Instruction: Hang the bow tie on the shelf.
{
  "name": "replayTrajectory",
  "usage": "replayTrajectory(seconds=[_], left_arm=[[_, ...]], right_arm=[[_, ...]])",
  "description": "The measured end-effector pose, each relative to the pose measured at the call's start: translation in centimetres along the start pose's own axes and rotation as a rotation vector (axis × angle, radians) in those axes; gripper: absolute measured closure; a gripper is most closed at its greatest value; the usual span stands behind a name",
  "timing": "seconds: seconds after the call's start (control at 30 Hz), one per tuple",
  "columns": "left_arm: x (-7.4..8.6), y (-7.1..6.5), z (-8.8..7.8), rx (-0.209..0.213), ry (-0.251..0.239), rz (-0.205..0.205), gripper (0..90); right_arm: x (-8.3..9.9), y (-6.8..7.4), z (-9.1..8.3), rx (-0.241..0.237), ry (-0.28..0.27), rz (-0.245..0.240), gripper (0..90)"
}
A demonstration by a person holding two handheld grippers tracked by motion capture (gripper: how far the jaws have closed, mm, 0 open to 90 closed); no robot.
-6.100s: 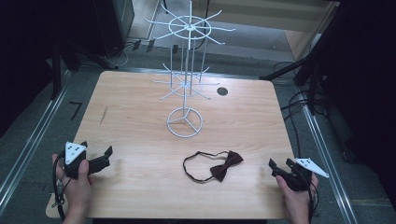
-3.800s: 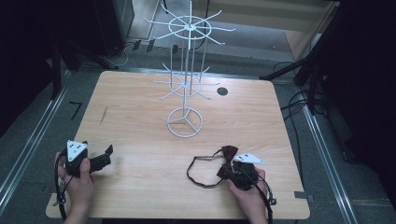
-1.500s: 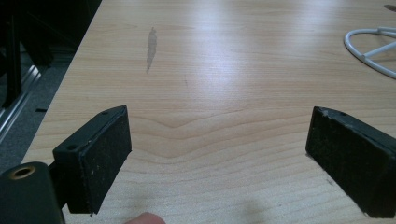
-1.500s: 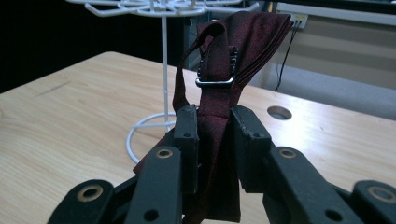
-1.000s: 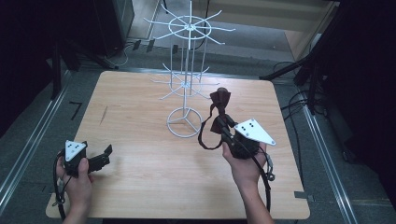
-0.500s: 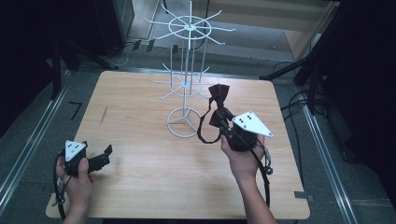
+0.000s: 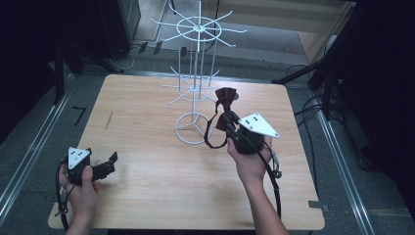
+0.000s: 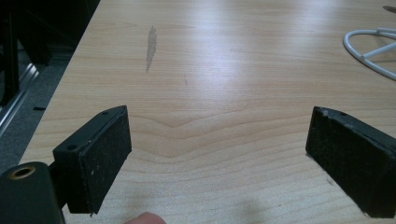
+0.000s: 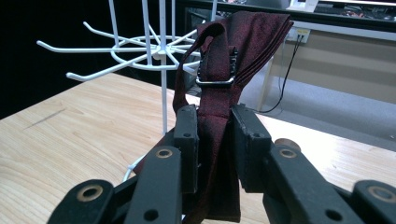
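In the high view, the right gripper [image 7: 234, 131] has carried the dark red bow tie [image 7: 224, 113] up off the table [image 7: 147, 186], where it lay six seconds ago, and in the last second has brought it a little nearer the white wire display rack [image 7: 195, 93]. That suggests the pick-up is done and hanging the tie on one of the rack's arms is the step in hand. The bow stands just above and ahead of the jaws, its strap loop [image 7: 211, 132] drooping below them toward the rack's ring base. The left gripper [image 7: 108, 162] has stayed low at the table's near left corner, well apart from the tie.

In the left gripper view, the jaws are spread wide with nothing between them but bare wood; a curve of the rack's base [image 8: 369, 51] lies far ahead to the right.

In the right gripper view, the jaws are clamped on the tie's strap, the metal adjuster buckle [image 9: 215, 77] just above the pads [image 9: 187, 140] and the folded bow [image 9: 252, 35] higher. The rack's lower tier of arms [image 9: 140, 53] spreads just beyond and left of the jaws.
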State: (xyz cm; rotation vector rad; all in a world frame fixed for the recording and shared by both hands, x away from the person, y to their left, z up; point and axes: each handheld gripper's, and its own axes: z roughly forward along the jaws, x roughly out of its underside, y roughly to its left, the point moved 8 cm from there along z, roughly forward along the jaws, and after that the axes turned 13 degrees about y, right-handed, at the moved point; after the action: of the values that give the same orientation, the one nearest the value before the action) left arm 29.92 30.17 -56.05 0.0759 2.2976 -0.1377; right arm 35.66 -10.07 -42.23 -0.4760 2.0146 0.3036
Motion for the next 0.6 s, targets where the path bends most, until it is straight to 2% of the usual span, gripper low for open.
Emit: replayTrajectory(seconds=[0.6], left_arm=[[0.0,0.0,0.0,0.004,0.002,-0.004,7.4]], right_arm=[[1.4,0.5,1.7,0.000,0.047,-0.003,74.8]])
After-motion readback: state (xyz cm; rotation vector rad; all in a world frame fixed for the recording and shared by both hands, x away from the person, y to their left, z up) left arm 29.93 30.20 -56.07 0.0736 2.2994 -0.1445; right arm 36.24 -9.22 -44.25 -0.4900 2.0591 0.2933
